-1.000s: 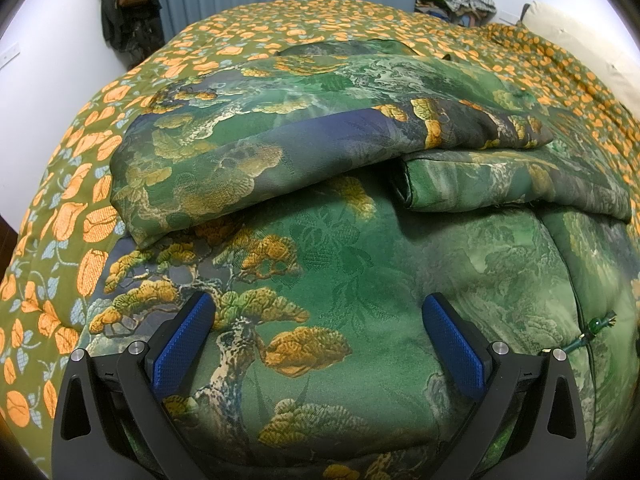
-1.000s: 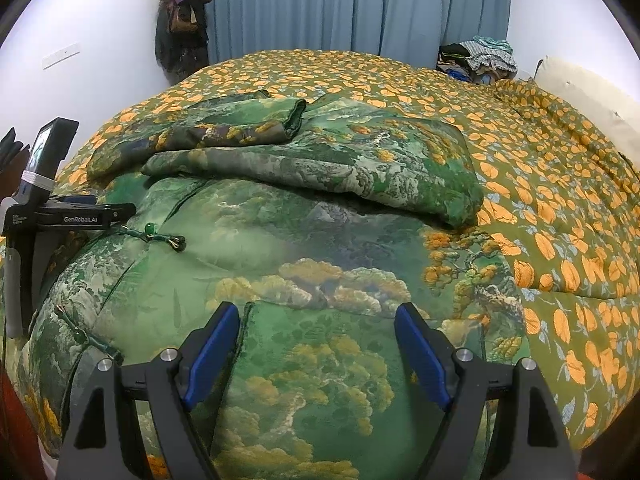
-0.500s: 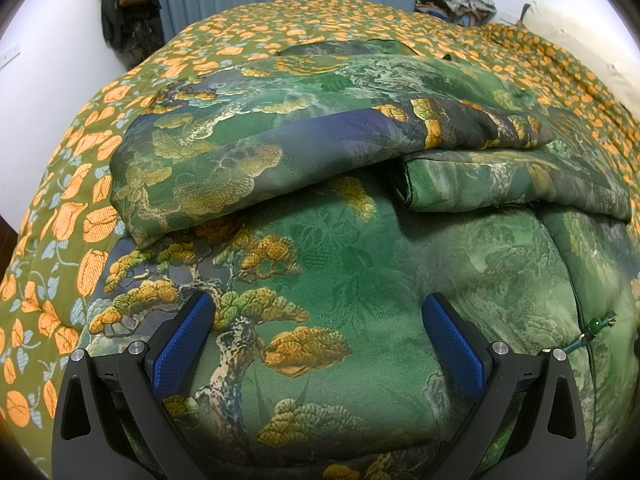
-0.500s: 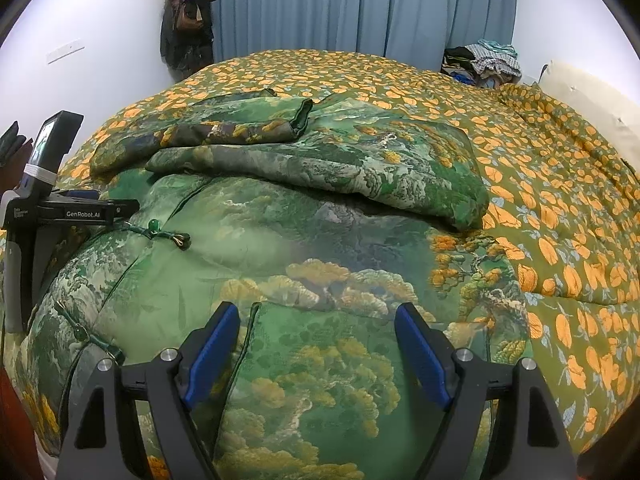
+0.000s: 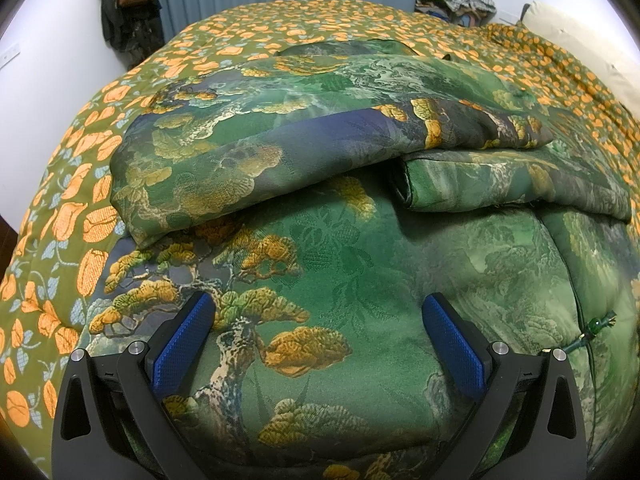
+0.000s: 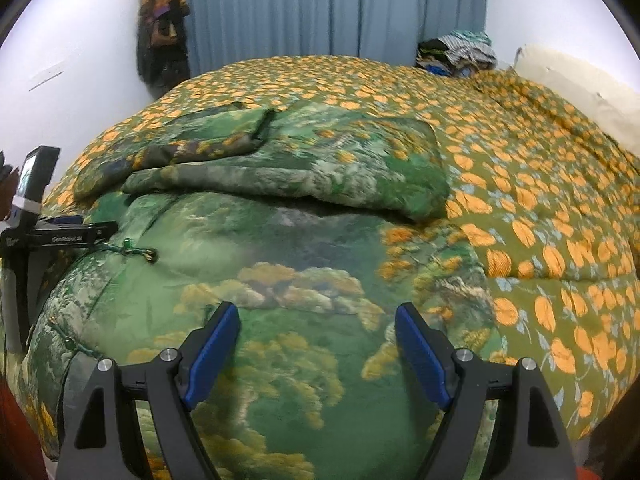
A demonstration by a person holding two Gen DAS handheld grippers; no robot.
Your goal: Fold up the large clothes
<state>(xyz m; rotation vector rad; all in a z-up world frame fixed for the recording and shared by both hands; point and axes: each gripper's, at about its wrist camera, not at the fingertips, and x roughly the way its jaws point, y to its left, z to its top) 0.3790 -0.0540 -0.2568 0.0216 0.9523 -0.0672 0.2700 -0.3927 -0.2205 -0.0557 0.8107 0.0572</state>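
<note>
A large green brocade garment (image 5: 360,264) with gold pine and cloud patterns lies spread on the bed, both sleeves (image 5: 280,148) folded across its upper part. Knot buttons (image 6: 140,250) run along its front seam. My left gripper (image 5: 316,320) hovers open over the garment's lower left part, nothing between its blue pads. My right gripper (image 6: 316,328) hovers open over the lower right part (image 6: 288,300), also holding nothing. The left gripper's body (image 6: 48,232) shows at the left edge of the right wrist view.
The bed is covered by an olive quilt (image 6: 540,200) with orange flowers. Blue curtains (image 6: 328,8) hang behind it, dark clothes (image 6: 162,40) hang on the wall at left, a clothes heap (image 6: 456,54) and a cream pillow (image 6: 580,84) sit at the far right.
The right wrist view has tipped upward and rolled slightly, so more wall and curtain show. The left gripper and the garment have not moved.
</note>
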